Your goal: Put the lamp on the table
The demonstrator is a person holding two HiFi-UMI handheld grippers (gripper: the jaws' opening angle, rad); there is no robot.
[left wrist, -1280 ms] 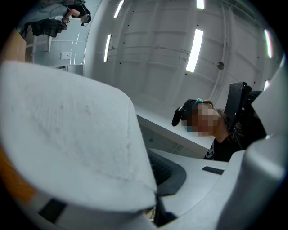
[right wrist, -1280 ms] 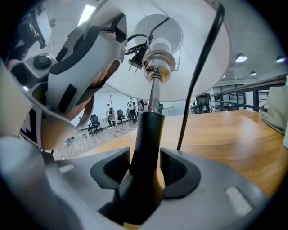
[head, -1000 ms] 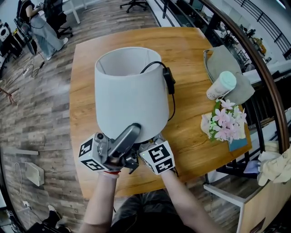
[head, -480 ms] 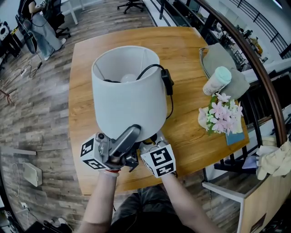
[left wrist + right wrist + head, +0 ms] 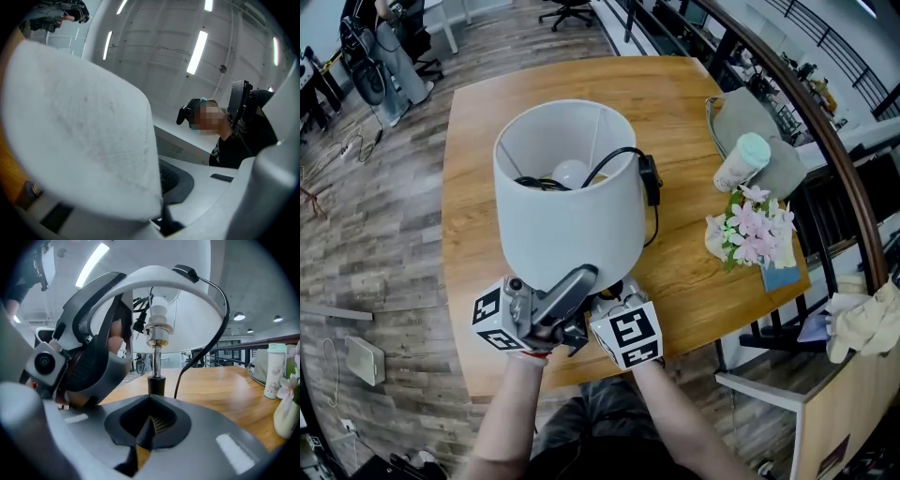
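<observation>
The lamp, with a white drum shade (image 5: 567,197), stands on the wooden table (image 5: 487,103); its bulb (image 5: 572,172) shows through the shade's open top. A black cord with a switch (image 5: 649,178) hangs over the rim. My left gripper (image 5: 579,281) is at the shade's near bottom edge, shut on the shade (image 5: 84,140), one finger lying up its outside. My right gripper (image 5: 614,298) sits beside it under the shade. Its jaws (image 5: 150,427) have come together, shut, with nothing between them. The lamp's metal stem (image 5: 156,357) stands just beyond them.
At the table's right side are pink flowers in a vase (image 5: 750,230), a white bottle with a green cap (image 5: 741,161) and a grey cloth bag (image 5: 764,127). The table's near edge (image 5: 572,380) lies just below both grippers. A chair (image 5: 769,380) stands to the right.
The shade has tipped a little toward me, so its open top and the bulb now show. Both grippers stay at its bottom edge, shifted slightly down.
</observation>
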